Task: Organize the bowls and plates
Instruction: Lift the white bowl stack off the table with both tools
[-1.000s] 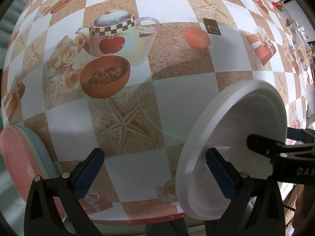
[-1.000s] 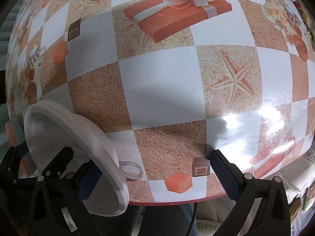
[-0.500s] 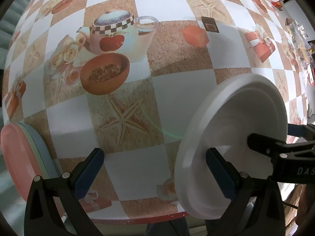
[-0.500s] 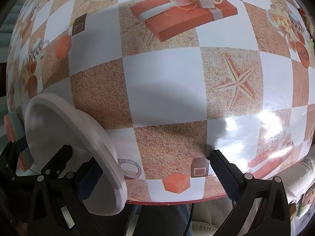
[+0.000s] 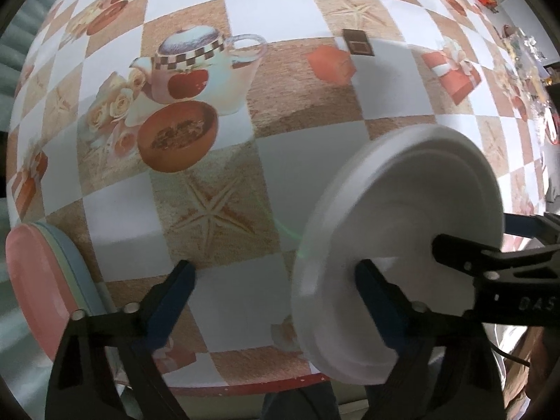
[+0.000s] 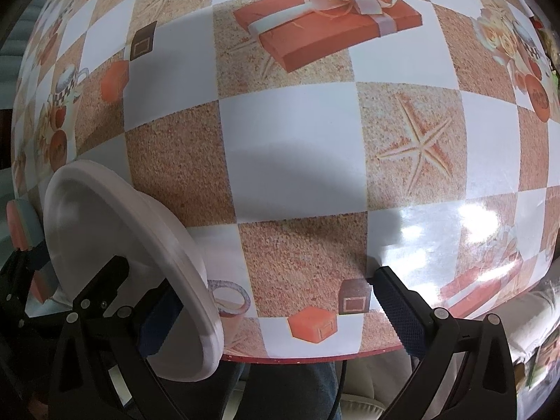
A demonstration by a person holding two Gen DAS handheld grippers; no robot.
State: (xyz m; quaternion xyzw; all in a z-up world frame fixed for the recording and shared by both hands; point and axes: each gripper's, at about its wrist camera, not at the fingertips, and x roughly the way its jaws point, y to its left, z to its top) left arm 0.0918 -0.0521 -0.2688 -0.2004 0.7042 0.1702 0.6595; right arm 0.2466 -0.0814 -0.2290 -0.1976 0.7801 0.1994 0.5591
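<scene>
While on edge, white plate point(image 5: 420, 196) near table point(image 5: 297, 70) edge

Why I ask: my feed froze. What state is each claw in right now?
Left claw: open, jaws closing, nothing between them.
Right claw: open, gap empty; the white plate sits outside it.

Tbl centre point(image 5: 315, 161) clear; white plate point(image 5: 402, 245) blocks right, plate stack point(image 5: 45, 280) left.
</scene>
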